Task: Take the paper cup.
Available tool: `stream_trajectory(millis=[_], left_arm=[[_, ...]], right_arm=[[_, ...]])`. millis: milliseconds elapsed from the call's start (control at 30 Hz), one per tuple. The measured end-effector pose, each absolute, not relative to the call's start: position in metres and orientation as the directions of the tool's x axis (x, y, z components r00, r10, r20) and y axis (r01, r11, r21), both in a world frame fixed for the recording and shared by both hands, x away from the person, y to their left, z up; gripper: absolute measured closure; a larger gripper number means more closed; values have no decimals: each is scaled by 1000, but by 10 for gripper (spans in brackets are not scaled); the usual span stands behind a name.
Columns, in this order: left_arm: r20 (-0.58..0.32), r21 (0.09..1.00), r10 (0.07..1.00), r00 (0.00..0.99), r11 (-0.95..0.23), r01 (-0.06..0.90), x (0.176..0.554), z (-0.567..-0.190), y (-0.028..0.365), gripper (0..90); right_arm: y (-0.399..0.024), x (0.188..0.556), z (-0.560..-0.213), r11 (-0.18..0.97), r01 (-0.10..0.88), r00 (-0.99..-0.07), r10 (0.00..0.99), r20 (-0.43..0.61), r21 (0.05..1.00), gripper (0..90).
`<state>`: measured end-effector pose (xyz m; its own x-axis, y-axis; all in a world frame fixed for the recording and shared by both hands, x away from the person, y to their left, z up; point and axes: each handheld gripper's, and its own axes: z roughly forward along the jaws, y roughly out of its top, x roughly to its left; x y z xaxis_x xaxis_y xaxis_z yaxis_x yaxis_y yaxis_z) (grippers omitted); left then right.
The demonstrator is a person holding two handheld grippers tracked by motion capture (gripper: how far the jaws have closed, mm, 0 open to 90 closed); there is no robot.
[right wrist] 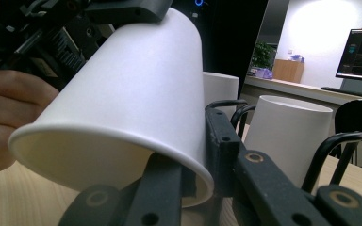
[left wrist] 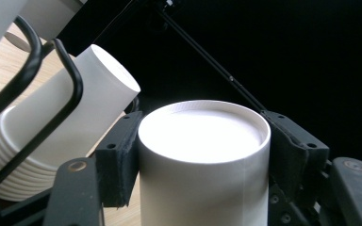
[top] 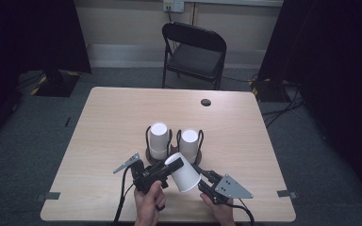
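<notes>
A single white paper cup (top: 184,172) lies tilted above the table's front, held at both ends. My left gripper (top: 174,165) is shut on its closed narrow end; in the left gripper view the pads (left wrist: 122,155) press on either side of the cup (left wrist: 202,136). My right gripper (top: 199,181) is shut on the wide open end, and in the right gripper view one jaw is inside and one outside the rim of the cup (right wrist: 132,94). Two stacks of upside-down white cups (top: 159,139) (top: 188,143) stand in black wire holders just behind.
A wooden table (top: 113,117) with a round cable hole (top: 206,102) near its far edge. A black folding chair (top: 195,52) stands beyond the table. A person's hands (top: 148,205) hold the grippers at the front edge.
</notes>
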<state>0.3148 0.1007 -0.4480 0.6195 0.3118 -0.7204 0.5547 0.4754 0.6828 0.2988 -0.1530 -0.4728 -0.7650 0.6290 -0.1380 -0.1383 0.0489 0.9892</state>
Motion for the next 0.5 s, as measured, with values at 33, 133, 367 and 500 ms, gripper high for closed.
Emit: stream_trajectory(millis=[33,133,367,500], left_arm=[[-717,686,318,620,476,550,315,-449,101,330],[-696,707,335,635,478,522,314,-449,101,326],[-644,752,367,671,461,471,313,-445,105,291],[-606,789,427,671,434,435,312,-443,107,257]], right_arm=[[-152,298,-473,58,-132,-763,631,-139,990,847],[-151,298,-474,58,-134,-762,632,-140,989,848],[-153,297,-475,55,-111,-759,640,-120,992,850],[-157,297,-473,45,-98,-753,649,-104,994,850]])
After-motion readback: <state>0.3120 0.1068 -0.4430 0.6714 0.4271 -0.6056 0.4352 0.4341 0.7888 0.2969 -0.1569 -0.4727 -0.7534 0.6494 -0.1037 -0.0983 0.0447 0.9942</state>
